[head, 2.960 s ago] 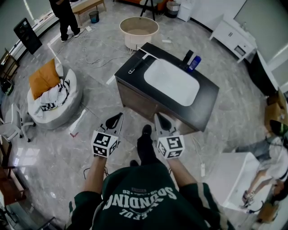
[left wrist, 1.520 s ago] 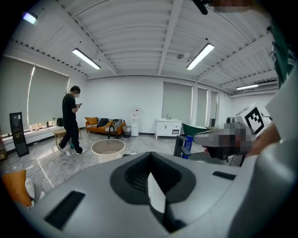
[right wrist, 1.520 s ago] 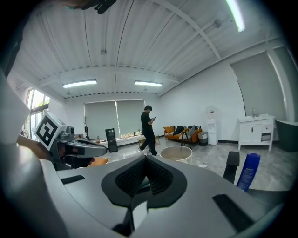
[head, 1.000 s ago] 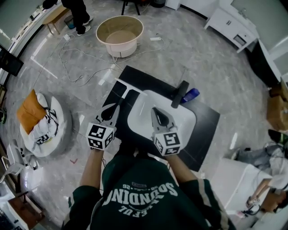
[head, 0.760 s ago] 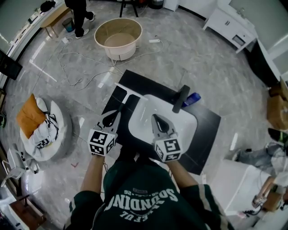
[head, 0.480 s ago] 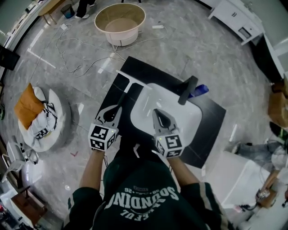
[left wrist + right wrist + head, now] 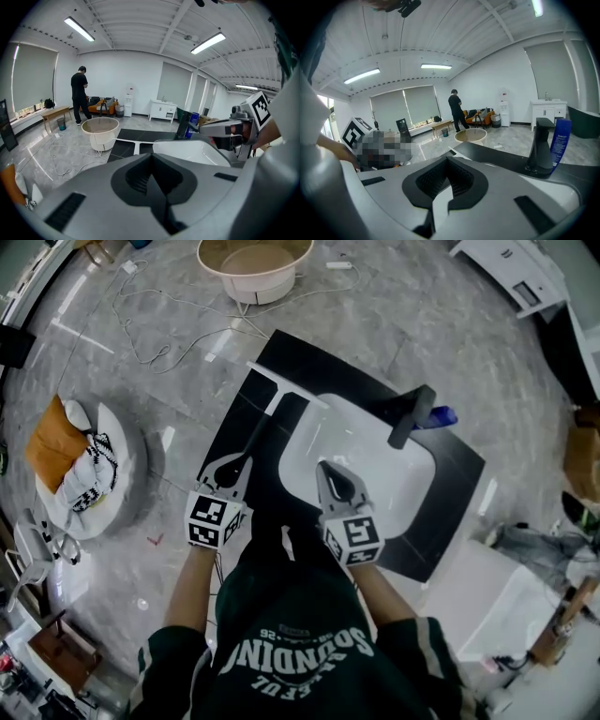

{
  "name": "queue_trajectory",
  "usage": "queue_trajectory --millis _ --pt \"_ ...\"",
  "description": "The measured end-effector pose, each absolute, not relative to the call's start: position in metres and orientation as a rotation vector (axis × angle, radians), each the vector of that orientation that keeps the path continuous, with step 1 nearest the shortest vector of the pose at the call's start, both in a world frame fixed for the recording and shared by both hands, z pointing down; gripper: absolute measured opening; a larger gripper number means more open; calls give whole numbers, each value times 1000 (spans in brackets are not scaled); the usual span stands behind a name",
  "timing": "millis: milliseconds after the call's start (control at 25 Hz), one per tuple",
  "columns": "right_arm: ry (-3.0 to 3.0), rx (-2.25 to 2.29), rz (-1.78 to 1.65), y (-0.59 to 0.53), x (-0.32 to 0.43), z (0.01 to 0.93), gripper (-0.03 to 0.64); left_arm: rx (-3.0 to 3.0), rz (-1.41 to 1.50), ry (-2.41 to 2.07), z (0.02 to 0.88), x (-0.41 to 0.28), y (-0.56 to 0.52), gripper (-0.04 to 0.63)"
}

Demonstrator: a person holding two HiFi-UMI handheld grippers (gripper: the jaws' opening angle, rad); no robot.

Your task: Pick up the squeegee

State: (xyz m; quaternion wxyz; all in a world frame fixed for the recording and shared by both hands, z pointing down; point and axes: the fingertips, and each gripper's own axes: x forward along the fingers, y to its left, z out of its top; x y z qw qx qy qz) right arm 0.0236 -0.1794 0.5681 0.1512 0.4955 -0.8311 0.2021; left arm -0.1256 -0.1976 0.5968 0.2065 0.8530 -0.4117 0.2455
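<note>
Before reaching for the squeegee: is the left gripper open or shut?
Shut: the left gripper has jaws together, nothing between them.

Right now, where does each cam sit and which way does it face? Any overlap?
Head view: on the head, steeply down at counter, sink, squeegee; torso, forearms, left gripper, right gripper show.
Left gripper view: on the left gripper, along its shut jaws toward the tub; right gripper at right.
Right gripper view: on the right gripper, past faucet and blue bottle; left gripper at left.
Shared: both gripper views catch the tub and standing person.
</note>
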Motion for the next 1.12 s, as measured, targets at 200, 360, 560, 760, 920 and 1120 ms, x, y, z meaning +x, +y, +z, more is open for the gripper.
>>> queue_trajectory --millis 200,360,560,760,920,1120 --pt "-2386 1408 581 -186 20 574 0 2381 716 -1140 604 -128 -201 2" --pt "-2389 1407 583 -188 19 575 0 2379 716 -1131 607 -129 -203 45" --pt "-2368 1422 599 -188 21 577 0 2362 717 -1128 611 -129 -211 170" --pt "-2354 1426 606 -187 23 579 0 2349 747 -1110 619 -126 -216 173" --pt "-2329 1453 617 -188 27 581 0 2339 774 -1088 630 -124 -220 173" --pt "-2330 1466 614 -189 30 584 0 2340 803 -1062 640 -121 -230 173"
